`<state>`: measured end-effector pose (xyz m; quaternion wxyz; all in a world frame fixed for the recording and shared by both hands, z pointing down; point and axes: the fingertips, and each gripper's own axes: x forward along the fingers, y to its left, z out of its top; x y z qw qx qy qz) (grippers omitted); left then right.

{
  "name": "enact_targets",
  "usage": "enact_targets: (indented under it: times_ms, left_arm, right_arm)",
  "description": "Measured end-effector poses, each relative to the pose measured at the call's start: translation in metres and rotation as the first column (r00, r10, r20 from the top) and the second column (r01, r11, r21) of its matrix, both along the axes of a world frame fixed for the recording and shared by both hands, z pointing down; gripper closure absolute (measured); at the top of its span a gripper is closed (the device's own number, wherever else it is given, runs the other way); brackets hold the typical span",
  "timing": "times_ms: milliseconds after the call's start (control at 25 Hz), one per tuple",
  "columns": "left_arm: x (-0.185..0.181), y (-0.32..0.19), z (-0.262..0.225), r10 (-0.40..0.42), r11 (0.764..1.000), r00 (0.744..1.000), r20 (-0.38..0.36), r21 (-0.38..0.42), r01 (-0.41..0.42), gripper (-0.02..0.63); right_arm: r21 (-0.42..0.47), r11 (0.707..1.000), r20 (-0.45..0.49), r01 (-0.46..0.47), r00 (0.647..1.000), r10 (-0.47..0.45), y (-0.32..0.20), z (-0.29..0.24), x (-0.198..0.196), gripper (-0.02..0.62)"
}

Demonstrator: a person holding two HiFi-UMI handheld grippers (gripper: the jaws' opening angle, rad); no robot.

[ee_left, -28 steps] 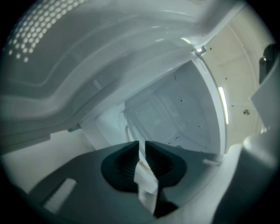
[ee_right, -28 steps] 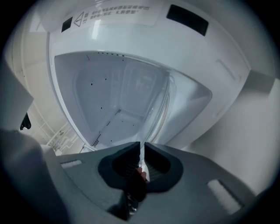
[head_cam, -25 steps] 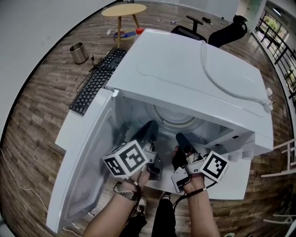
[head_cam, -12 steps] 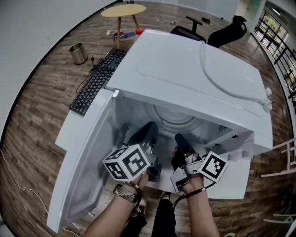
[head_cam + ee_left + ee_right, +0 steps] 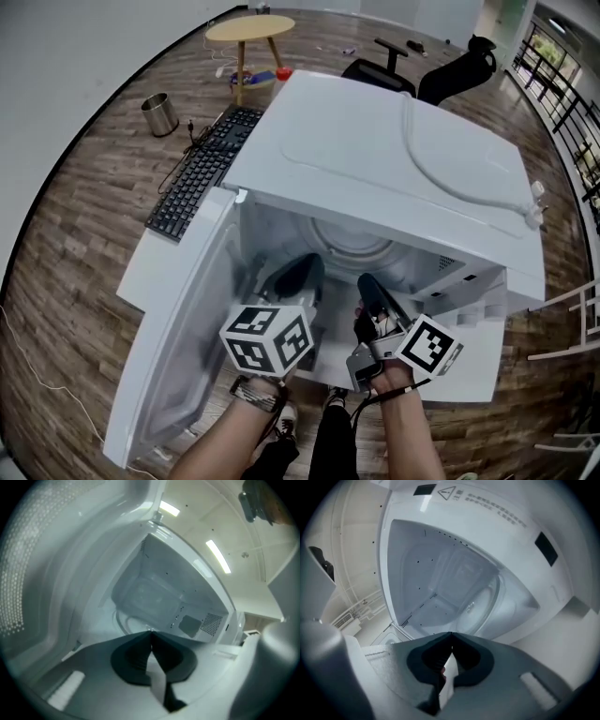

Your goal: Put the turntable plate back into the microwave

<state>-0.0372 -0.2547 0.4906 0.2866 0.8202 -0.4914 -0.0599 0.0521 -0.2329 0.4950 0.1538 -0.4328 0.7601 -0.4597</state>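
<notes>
One microwave (image 5: 394,150), one door (image 5: 178,347) swung open, one turntable plate (image 5: 354,246) inside, near edge hidden behind left tongs (image 5: 151,634) and right tongs (image 5: 451,634), both just closed, gripping nothing.

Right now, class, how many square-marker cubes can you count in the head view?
2: left cube and right cube, side by side before the open microwave. None seems hidden.

Microwave (image 5: 394,159) finished in white, its door (image 5: 16,573) dotted with a fine mesh pattern, keyboard (image 5: 202,173) coloured black, floor (image 5: 75,244) laid in brown wood-grain planks, bin (image 5: 159,112) finished in silver-grey, left gripper (image 5: 151,634) and right gripper (image 5: 451,635) padded in black, cubes (image 5: 269,339) printed with black-and-white square markers
</notes>
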Motion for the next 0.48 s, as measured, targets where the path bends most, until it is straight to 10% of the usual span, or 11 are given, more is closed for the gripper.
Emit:
enact_targets:
  times_ms: [480]
  left_arm:
    - [0.013, 0.022, -0.028, 0.076, 0.985, 0.970, 0.232, 0.135, -0.110, 0.604]
  right_arm:
    - [0.128, 0.992, -0.150, 0.018, 0.989, 0.001, 0.020, -0.034, 0.002, 0.594]
